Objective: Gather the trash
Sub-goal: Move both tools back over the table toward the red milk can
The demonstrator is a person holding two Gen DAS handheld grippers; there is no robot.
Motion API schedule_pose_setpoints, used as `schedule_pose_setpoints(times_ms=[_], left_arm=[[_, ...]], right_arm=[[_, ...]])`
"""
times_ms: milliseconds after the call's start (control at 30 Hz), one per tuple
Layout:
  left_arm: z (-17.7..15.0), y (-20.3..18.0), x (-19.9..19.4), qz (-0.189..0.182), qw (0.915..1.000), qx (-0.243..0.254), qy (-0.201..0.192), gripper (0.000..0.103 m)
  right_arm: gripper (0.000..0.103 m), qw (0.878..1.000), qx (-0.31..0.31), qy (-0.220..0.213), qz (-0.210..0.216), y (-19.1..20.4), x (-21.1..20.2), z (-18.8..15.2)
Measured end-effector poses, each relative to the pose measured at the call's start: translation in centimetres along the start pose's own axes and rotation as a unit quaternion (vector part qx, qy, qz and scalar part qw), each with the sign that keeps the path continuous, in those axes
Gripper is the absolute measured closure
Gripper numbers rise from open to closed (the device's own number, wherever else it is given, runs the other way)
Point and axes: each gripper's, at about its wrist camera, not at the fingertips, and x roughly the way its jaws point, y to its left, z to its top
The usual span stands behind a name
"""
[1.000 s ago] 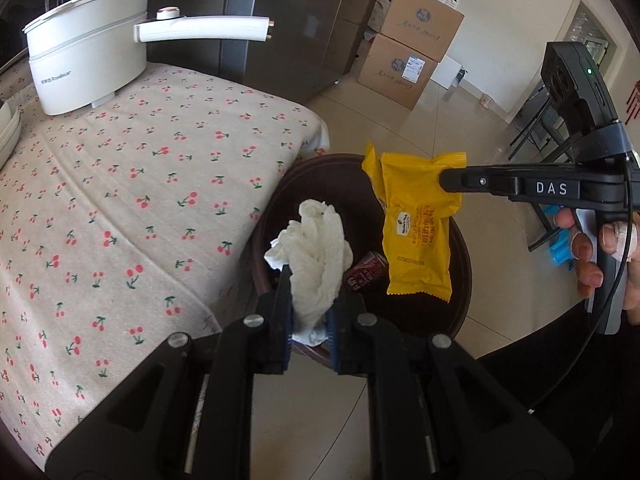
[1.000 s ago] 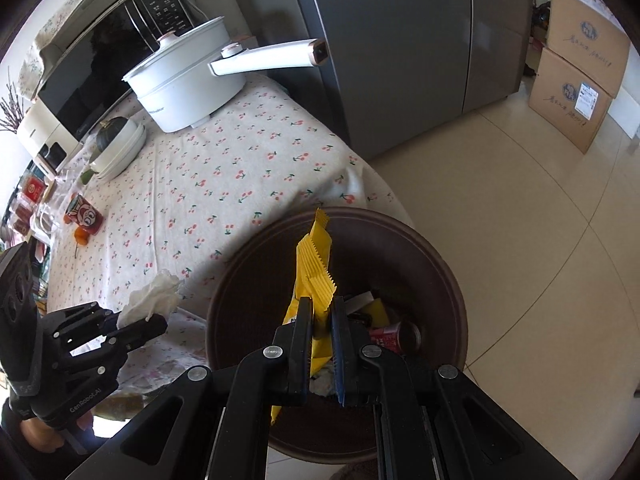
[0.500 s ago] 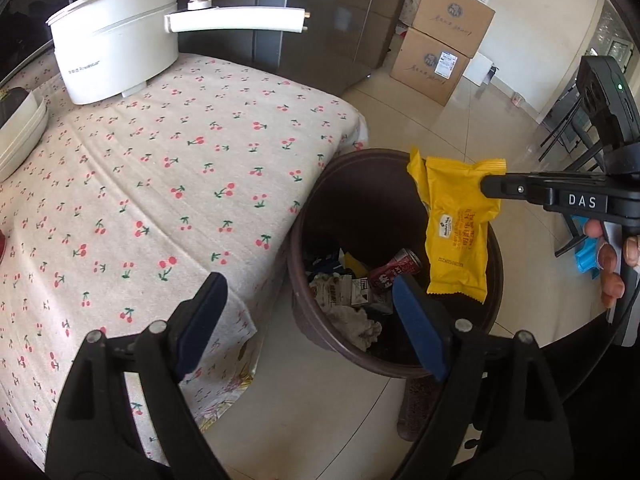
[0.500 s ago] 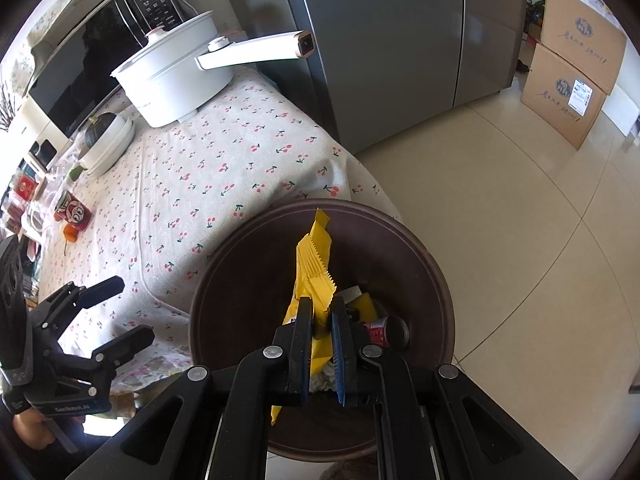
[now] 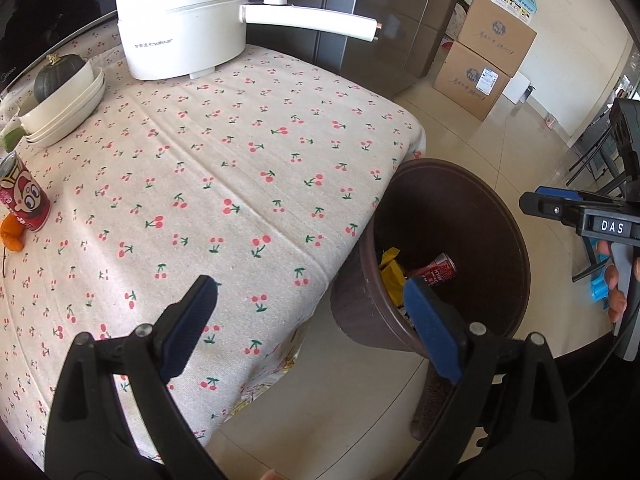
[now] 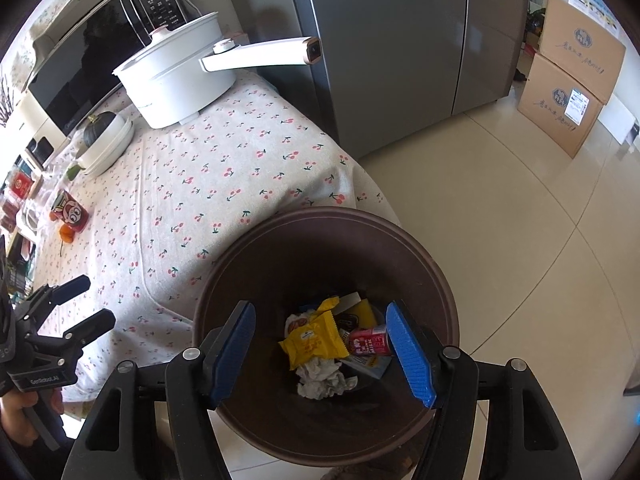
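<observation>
A brown trash bin [image 6: 320, 248] stands on the floor against the table's corner. Inside it lie a yellow snack packet [image 6: 312, 342], a crumpled white tissue [image 6: 322, 380] and a red can [image 6: 370, 342]. My right gripper [image 6: 320, 316] hangs over the bin's mouth with its jaws opening; nothing is between the pads and the packet lies loose below. My left gripper [image 5: 308, 300] is over the table's corner beside the bin [image 5: 460, 208], its jaws opening wide and empty. The left wrist view also shows the can [image 5: 436, 272] and packet [image 5: 390, 276].
The cherry-print tablecloth [image 5: 224, 168] carries a white long-handled pot [image 5: 184, 28], stacked bowls with a green squash [image 5: 64, 96], a red cartoon can [image 5: 24, 196] and an orange scrap [image 5: 12, 236]. A grey fridge [image 6: 400, 40] and cardboard boxes [image 5: 480, 68] stand behind.
My left gripper opened, let the tissue fall into the bin and swung back over the table. The right gripper then opened and the yellow packet fell into the bin.
</observation>
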Motion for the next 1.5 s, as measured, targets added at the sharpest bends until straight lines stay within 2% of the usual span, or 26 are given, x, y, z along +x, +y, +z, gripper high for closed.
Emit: schedule_pose_setpoints(times_ms=[400, 767, 1100, 1200, 1400, 1500], left_arm=[[-0.8, 3.8, -1.9, 0.029, 0.9990, -0.034, -0.004, 0.008], [-2.9, 11.4, -5.3, 0.074, 0.9913, -0.107, -0.017, 0.005], [-5.9, 20.3, -9.8, 0.129, 0.9715, -0.194, -0.042, 0.005], [-7.1, 22.6, -10.8, 0.147, 0.9645, -0.214, -0.048, 0.001], [-8.8, 26.4, -11.5, 0.175, 0.9518, -0.249, -0.039, 0.001], [-8.9, 28.0, -12.1, 0.206, 0.9446, -0.253, -0.039, 0.001]], right_arm=[[0.028, 1.000, -0.022, -0.004, 0.016, 3.7, 0.5, 1.2], [0.022, 0.997, -0.065, -0.001, 0.044, 10.9, 1.9, 2.6], [0.021, 0.992, -0.110, -0.007, 0.066, 19.0, 3.4, 3.7], [0.020, 0.990, -0.124, -0.008, 0.070, 21.8, 4.2, 3.8], [0.020, 0.985, -0.144, -0.015, 0.095, 28.1, 5.8, 4.6], [0.020, 0.980, -0.176, -0.028, 0.094, 31.7, 6.7, 5.2]])
